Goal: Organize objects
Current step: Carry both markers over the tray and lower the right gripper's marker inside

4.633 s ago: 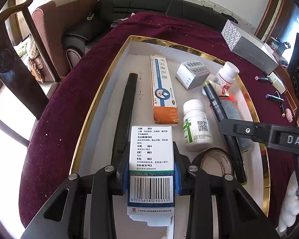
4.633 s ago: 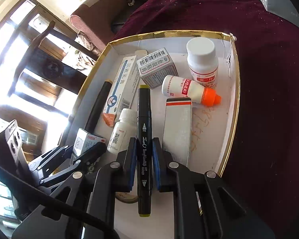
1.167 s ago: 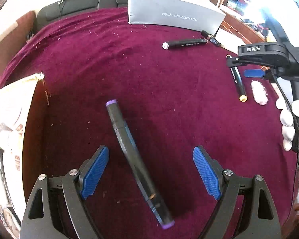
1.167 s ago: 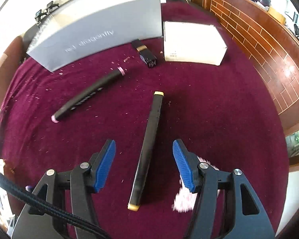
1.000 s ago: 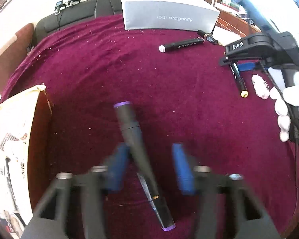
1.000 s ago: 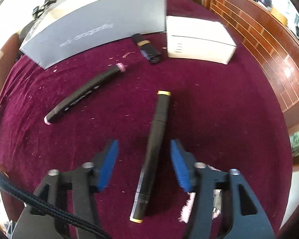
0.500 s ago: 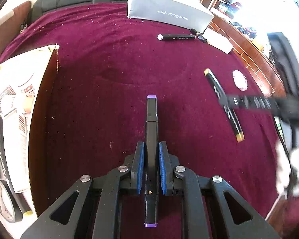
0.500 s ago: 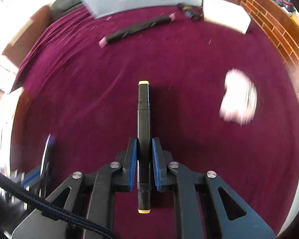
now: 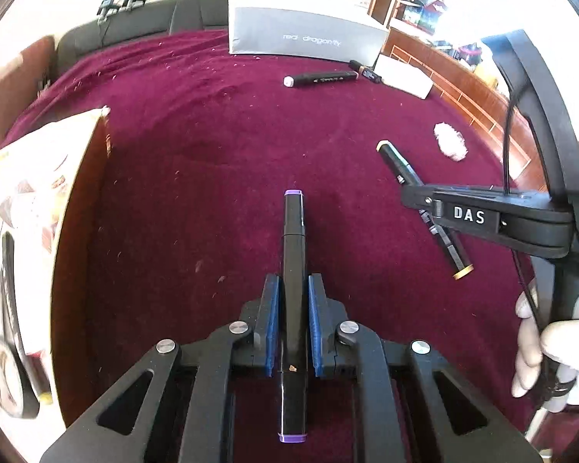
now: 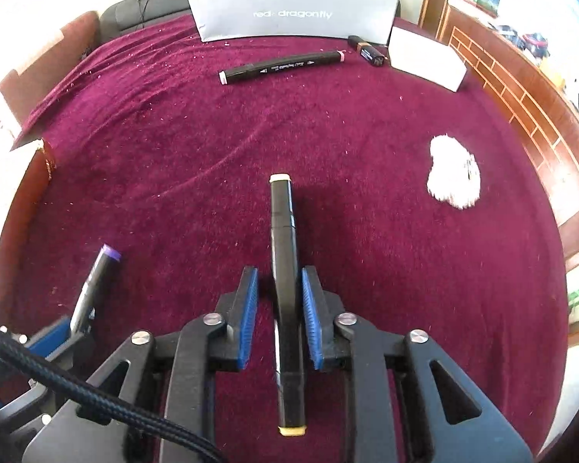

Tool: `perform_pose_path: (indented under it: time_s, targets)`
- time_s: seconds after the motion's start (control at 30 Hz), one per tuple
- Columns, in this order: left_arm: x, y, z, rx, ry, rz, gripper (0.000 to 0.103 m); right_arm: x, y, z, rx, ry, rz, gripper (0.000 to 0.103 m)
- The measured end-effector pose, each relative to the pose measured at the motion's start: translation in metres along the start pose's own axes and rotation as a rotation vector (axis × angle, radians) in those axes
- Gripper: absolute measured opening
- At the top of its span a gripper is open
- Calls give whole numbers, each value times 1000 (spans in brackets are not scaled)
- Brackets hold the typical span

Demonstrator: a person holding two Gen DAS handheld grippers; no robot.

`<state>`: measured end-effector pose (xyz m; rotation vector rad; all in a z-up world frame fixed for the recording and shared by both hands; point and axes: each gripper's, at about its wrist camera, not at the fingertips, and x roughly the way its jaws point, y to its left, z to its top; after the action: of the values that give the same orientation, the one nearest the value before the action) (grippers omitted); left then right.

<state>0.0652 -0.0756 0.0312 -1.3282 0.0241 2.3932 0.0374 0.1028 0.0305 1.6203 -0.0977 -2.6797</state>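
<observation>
Two markers gripped, ready to carry to the box at the table's left edge.

Carry both level over the box (image 9: 79,208) wall, keeping the grippers apart. The grey carton (image 10: 293,7) stands at the far edge, with a white box (image 10: 424,58) and pink-capped marker (image 10: 281,66) near it. The left gripper (image 9: 292,320) clamps the purple-capped marker (image 9: 292,270); the right gripper (image 10: 280,308) pinches the yellow-capped marker (image 10: 285,289). A white scrap (image 10: 453,177), perhaps tissue, lies rightward.

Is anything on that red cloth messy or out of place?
Yes. A white fluffy wad lies loose on the red cloth, which is dotted with pale crumbs. A pink-capped marker lies askew near the grey box, apart from the gold-edged tray.
</observation>
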Motion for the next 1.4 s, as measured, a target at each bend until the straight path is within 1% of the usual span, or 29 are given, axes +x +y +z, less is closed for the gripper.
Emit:
perform_pose_path:
  time_s: [0.07,0.13,0.23,0.33,0.4,0.5,0.63,0.77,0.87,1.03,1.17,1.27,1.4]
  targets:
    - [-11,4,-3,-13,-22,-17,11,5,2,4,23,10,60,12]
    - [-29,11,-6,-30,-54,-40,11,0,4,1,35,3,97,12]
    - [-56,19,-10,-36,-106,-55,11,-16,9,-7,53,-16,173,12]
    - [-83,31,-14,-50,-157,-62,12,-36,24,-12,45,-47,239,13]
    - [-94,40,-17,-68,-181,-60,12,-50,36,-13,26,-72,260,13]
    - [-113,60,-23,-105,-220,-42,12,-73,57,-12,-10,-117,303,13]
    - [-133,92,-30,-156,-269,3,12,-102,88,-12,-71,-173,345,13]
    - [-144,119,-34,-203,-299,41,12,-121,116,-11,-126,-203,385,13]
    - [-151,135,-40,-232,-311,64,12,-129,136,-13,-167,-208,416,13]
    - [-157,147,-52,-233,-315,118,12,-133,162,-20,-226,-195,463,13]
    - [-162,154,-64,-233,-304,139,12,-133,178,-31,-274,-165,497,13]
    - [-165,157,-75,-230,-289,158,12,-127,189,-37,-308,-120,531,13]
    - [-159,162,-89,-230,-249,172,12,-109,208,-50,-355,-15,590,13]
